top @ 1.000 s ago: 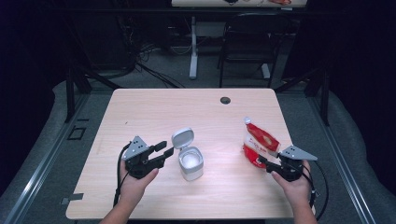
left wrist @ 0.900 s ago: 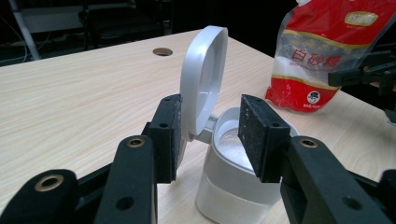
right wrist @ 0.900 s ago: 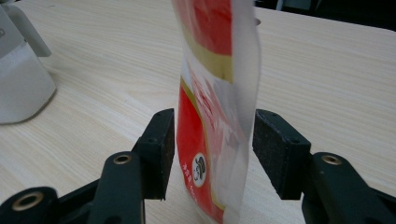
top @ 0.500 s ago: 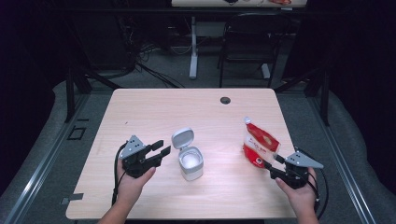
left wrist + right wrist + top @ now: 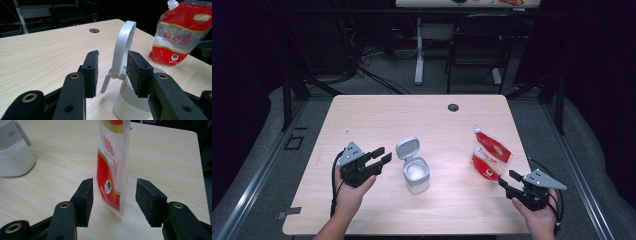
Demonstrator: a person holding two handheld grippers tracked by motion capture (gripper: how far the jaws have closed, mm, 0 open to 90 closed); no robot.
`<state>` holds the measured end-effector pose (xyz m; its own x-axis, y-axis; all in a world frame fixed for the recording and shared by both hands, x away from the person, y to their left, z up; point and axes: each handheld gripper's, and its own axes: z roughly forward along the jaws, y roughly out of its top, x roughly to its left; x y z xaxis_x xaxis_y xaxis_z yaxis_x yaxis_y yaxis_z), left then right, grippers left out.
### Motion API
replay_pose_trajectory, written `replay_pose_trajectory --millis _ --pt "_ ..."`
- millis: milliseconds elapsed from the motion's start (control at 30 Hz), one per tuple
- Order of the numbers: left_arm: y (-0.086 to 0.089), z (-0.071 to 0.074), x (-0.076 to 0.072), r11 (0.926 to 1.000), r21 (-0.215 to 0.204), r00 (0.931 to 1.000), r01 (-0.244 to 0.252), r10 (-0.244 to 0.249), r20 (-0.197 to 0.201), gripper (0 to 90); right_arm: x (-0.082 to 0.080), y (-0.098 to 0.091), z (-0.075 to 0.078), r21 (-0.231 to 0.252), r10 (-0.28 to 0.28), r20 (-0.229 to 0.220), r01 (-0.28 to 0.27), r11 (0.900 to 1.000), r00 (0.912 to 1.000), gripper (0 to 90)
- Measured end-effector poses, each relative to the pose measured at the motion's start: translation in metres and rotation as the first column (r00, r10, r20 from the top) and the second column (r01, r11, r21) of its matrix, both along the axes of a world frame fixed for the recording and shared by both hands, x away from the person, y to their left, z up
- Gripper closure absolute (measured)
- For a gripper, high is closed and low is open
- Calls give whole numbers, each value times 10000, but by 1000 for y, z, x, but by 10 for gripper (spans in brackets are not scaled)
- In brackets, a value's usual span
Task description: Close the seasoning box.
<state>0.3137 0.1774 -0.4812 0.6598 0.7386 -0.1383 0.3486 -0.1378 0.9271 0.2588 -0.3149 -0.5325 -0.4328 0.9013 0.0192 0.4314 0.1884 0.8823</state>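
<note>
A white container [image 5: 416, 175] with white powder inside stands mid-table, its hinged lid [image 5: 407, 148] flipped up. My left gripper [image 5: 383, 154] sits just left of it, open. Its jaws have just been closing a little, with nothing pressed between them. In the left gripper view the lid [image 5: 125, 45] stands upright just beyond the pads, above the container body [image 5: 130, 102]. A red and white spouted pouch [image 5: 490, 156] stands upright at the right. My right gripper [image 5: 507, 178] is open, a short way in front of it. The pouch [image 5: 112, 162] shows between the pads but apart from them.
The light wooden table [image 5: 387, 115] has a round cable hole [image 5: 453, 107] near its far edge. A chair [image 5: 477, 45] and table legs stand on the floor behind. The container [image 5: 12, 152] sits at the far left of the right gripper view.
My right gripper has drawn back from the pouch toward the near right corner. The left gripper has stayed by the container, its jaws slightly narrower.
</note>
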Motion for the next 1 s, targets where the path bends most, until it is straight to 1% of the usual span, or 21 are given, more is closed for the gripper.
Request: replay_pose_trajectory --millis 33,100,167,200,267,300,400,433,467,500,533,600,633,733,767,800,833,867,933,1000 --pt "1 0 0 10000 2 10000 -18 18 29 622 0 1 0 55 9 -35 -9 10000 10000 483" --pt "1 0 1 10000 12 10000 -53 53 37 626 -1 3 3 171 31 53 -32 9998 10000 485" --pt "2 0 1 9999 93 10000 -80 80 -15 632 -3 5 6 163 35 134 -38 9999 9999 486" --pt "2 0 1 9999 108 10000 -54 54 -28 635 -4 7 8 17 -63 160 62 10000 9999 506" --pt "3 1 2 9999 61 9999 -103 104 -31 646 -7 10 9 225 65 164 -69 9997 9998 553" --pt "3 1 2 9999 49 9999 -125 125 -16 651 -8 11 10 176 172 89 -173 9997 9998 553" --pt "5 2 3 9999 103 9999 -139 139 -44 669 -15 15 12 121 294 188 -297 9995 9994 565" --pt "5 2 3 9999 70 9999 -151 151 -24 674 -16 16 12 160 269 217 -272 9995 9994 565" --pt "6 2 3 9998 59 9998 -181 181 -24 680 -18 17 14 -10 102 288 -102 9999 9995 566" --pt "6 3 3 9998 23 9998 -194 194 -17 684 -18 17 15 -10 99 313 -99 10000 9995 569" --pt "6 3 4 9998 8 9998 -217 217 1 689 -19 18 17 170 182 370 -188 9997 9991 569" --pt "5 3 5 9998 -14 9998 -182 181 -45 699 -19 20 18 303 342 419 -355 9989 9985 569" --pt "5 4 5 9999 13 9998 -172 172 -41 705 -19 22 18 283 468 418 -480 9984 9980 569" --pt "3 4 6 9999 81 9999 -113 113 -52 717 -17 32 17 148 785 428 -792 9968 9960 570" --pt "3 4 7 9999 69 9999 -98 98 -43 722 -16 35 17 178 814 467 -823 9965 9956 570" --pt "3 5 7 9999 120 9999 -107 108 -40 729 -15 40 17 60 901 523 -905 9959 9946 574" --pt "2 5 7 9999 103 9999 -126 127 -34 732 -14 43 18 -91 1010 508 -1007 9949 9936 577" --pt "3 5 7 9999 99 9999 -133 133 -27 733 -14 48 19 -124 1134 598 -1128 9935 9918 576" --pt "3 7 7 9998 159 9999 -126 126 -44 741 -12 55 22 -267 1334 600 -1320 9909 9892 570" --pt "3 7 7 9999 116 9999 -122 122 -20 741 -8 62 25 -313 1498 538 -1483 9884 9873 561"
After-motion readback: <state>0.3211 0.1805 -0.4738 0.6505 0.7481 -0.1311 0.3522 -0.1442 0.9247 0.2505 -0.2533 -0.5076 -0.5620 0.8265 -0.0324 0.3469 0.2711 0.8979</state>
